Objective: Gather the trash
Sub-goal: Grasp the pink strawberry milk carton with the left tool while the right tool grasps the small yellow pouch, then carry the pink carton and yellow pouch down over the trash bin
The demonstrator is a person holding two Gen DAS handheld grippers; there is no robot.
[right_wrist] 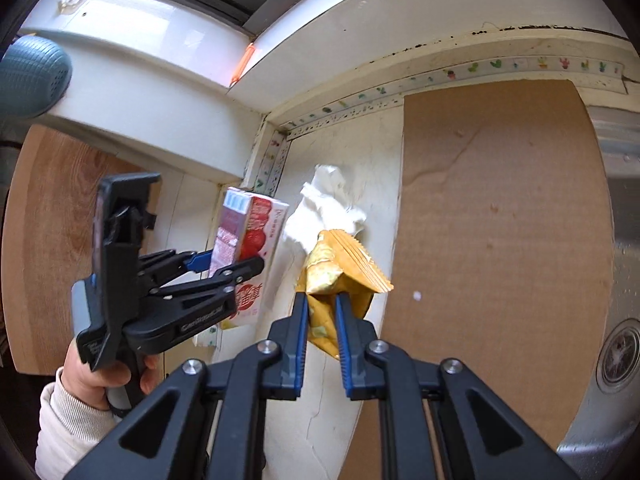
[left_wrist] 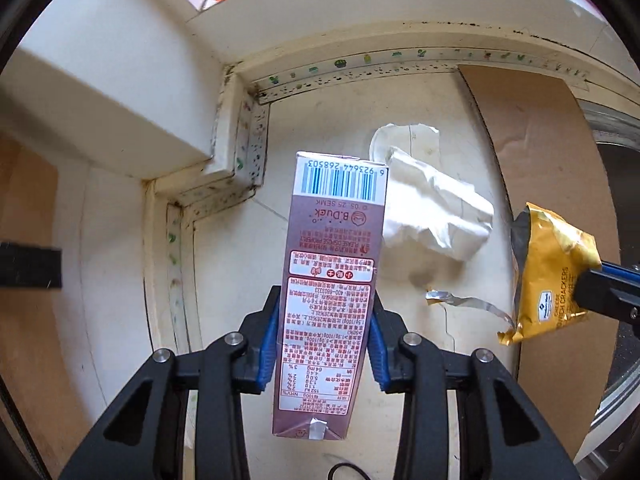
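- Gripping a small drink carton [left_wrist: 332, 280], the left gripper [left_wrist: 324, 344] has its blue pads pressed against the carton's 2 narrow sides; its jaws are closed on it.
- Seen from the left wrist view, the carton shows its barcode end farthest from the camera and its folded end nearest (print reads upside down).
- From the right wrist view the same carton [right_wrist: 256, 248] shows a red strawberry face, with a hand [right_wrist: 100, 372] in a pale sleeve [right_wrist: 68, 436] around the left gripper's handle.
- The right gripper [right_wrist: 322, 308] has its jaws closed on a yellow cracker packet [right_wrist: 340, 272], which stands up crumpled between the blue pads.
- In the left wrist view that packet [left_wrist: 548, 276] hangs at the right edge, clear of the desk [left_wrist: 228, 256].
- A crumpled white tissue [left_wrist: 432, 208] lies on the pale desk just beyond the carton, near the back corner.
- A torn silver foil strip [left_wrist: 468, 304] lies on the desk between the tissue and the packet.
- A brown cardboard sheet [right_wrist: 500, 240] covers the desk's right part, beside a steel sink [right_wrist: 620, 280].
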